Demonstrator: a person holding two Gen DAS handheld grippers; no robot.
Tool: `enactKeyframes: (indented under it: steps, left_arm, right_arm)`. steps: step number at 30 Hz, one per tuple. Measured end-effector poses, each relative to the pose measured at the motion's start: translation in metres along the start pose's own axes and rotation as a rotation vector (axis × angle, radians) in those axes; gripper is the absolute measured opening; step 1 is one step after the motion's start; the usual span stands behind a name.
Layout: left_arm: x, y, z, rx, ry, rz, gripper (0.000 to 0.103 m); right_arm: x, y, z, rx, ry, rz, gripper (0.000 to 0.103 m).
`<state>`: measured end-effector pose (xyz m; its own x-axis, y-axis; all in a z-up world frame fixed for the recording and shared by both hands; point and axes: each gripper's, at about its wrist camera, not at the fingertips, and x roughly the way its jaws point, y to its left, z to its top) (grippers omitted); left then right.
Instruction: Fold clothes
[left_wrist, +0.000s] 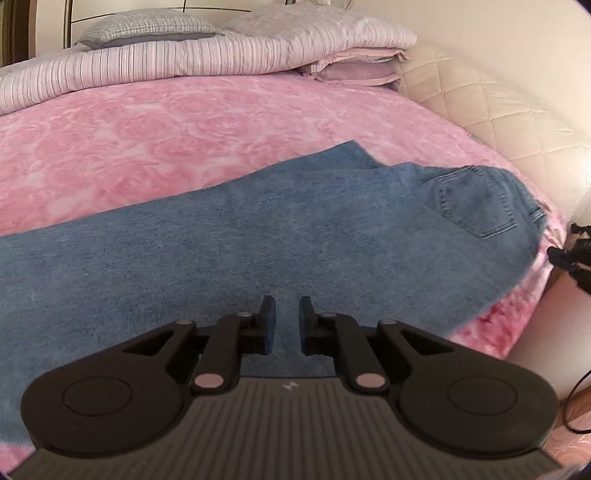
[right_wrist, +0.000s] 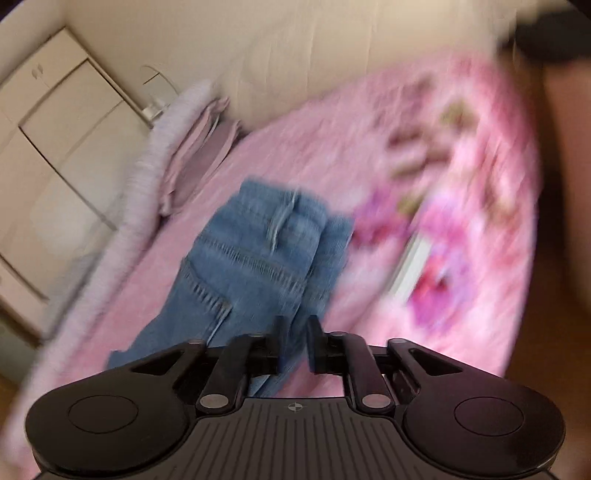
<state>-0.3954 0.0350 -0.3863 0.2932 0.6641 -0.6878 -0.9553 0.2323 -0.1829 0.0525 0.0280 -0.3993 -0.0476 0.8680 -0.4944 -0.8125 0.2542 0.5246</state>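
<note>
A pair of blue jeans (left_wrist: 258, 236) lies flat across the pink rose-patterned blanket (left_wrist: 147, 125), waist and back pocket (left_wrist: 476, 203) to the right. My left gripper (left_wrist: 287, 310) hovers just above the leg fabric with a small gap between its pads, holding nothing. In the blurred right wrist view the jeans' waist end (right_wrist: 258, 258) lies ahead. My right gripper (right_wrist: 295, 332) is over the edge of the jeans, pads slightly apart, empty. The right gripper's black tip also shows in the left wrist view (left_wrist: 569, 254), past the waistband.
Striped folded bedding (left_wrist: 184, 62) and pillows (left_wrist: 147, 27) lie at the head of the bed. A cream quilted panel (left_wrist: 491, 107) borders the bed's far right. White cabinets (right_wrist: 55, 147) stand beyond the bed. A floral patch of blanket (right_wrist: 424, 240) lies right of the jeans.
</note>
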Motion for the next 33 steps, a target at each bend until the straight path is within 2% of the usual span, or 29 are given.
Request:
enactKeyframes:
  steps: [2,4,6,7,9,11,13,15,17,21,22,26,30,32,33]
  left_arm:
    - [-0.003,-0.01,-0.005,0.019,0.0,-0.024,0.008]
    - [0.001,-0.018,-0.013,0.04,0.018,-0.038,0.008]
    - [0.005,-0.02,-0.021,0.061,0.012,-0.022,0.01]
    - [0.004,-0.019,-0.025,0.074,0.002,-0.008,0.014]
    - [-0.001,-0.015,-0.029,0.092,-0.007,0.021,0.016]
    - [-0.01,-0.006,-0.03,0.084,-0.002,0.051,0.016]
    - [-0.018,0.003,-0.029,0.054,-0.006,0.065,0.013]
    - [-0.024,0.01,-0.027,0.013,-0.019,0.048,0.013]
    - [-0.023,0.011,-0.027,0.014,-0.017,0.043,0.013]
    - [-0.021,0.022,-0.034,0.012,0.001,0.072,0.016]
    - [-0.024,0.027,-0.036,0.01,-0.005,0.079,0.016]
    - [-0.041,0.044,-0.042,-0.006,-0.007,0.112,0.015]
    - [-0.052,0.055,-0.046,-0.032,-0.002,0.15,0.015]
    - [-0.054,0.057,-0.046,-0.04,0.02,0.177,0.015]
    - [-0.055,0.056,-0.046,-0.042,0.033,0.19,0.015]
  right_arm:
    - [-0.015,0.018,0.003,-0.091,-0.036,-0.037,0.014]
    - [-0.009,0.045,-0.01,-0.211,0.028,0.065,0.014]
    - [0.0,0.073,-0.038,-0.346,0.1,0.137,0.014]
    - [0.004,0.084,-0.053,-0.406,0.126,0.151,0.014]
    - [0.013,0.103,-0.09,-0.511,0.191,0.127,0.014]
    - [0.004,0.121,-0.119,-0.593,0.17,0.115,0.014]
    - [-0.008,0.137,-0.137,-0.695,0.187,0.131,0.014]
    - [-0.016,0.148,-0.139,-0.715,0.156,0.16,0.014]
    - [-0.019,0.158,-0.14,-0.716,0.14,0.2,0.014]
    - [-0.014,0.178,-0.164,-0.768,0.217,0.274,0.014]
    - [-0.013,0.181,-0.174,-0.783,0.257,0.27,0.014]
    - [-0.022,0.183,-0.187,-0.804,0.296,0.236,0.014]
    - [-0.034,0.193,-0.182,-0.751,0.192,0.277,0.014]
    - [-0.023,0.198,-0.184,-0.718,0.237,0.285,0.014]
    - [-0.012,0.199,-0.19,-0.722,0.288,0.259,0.014]
